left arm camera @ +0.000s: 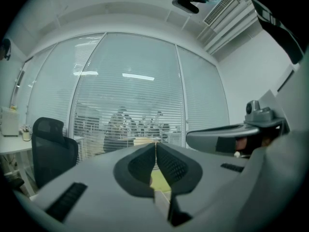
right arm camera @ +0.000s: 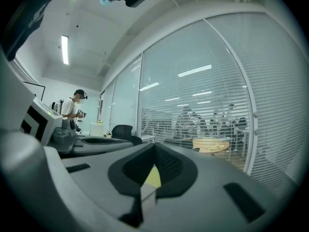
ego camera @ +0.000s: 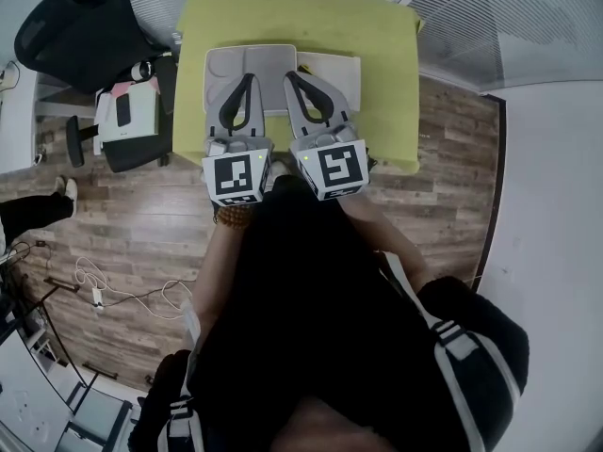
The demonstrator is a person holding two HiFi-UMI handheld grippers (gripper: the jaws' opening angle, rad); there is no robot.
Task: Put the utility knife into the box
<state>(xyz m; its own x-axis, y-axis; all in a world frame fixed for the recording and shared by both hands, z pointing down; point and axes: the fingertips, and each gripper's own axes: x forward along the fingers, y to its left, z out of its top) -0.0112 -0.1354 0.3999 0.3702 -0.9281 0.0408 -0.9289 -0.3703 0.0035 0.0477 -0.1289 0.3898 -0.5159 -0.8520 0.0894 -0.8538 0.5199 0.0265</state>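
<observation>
Green table [ego camera: 377, 36], grey box [ego camera: 215, 59] | left gripper [left arm camera: 155, 153], right gripper [right arm camera: 154, 153] pressed together, empty | knife unseen; jaws to be spread first.

A yellow-green desk [ego camera: 386, 73] stands on a wooden plank floor [ego camera: 122, 224]. Near its middle lies a shallow grey box [ego camera: 268, 64] with rounded corners. Just beside the box, on its right, lies a flat white sheet [ego camera: 337, 67]. Both are only partly in view. The rest of the top that shows is bare.
</observation>
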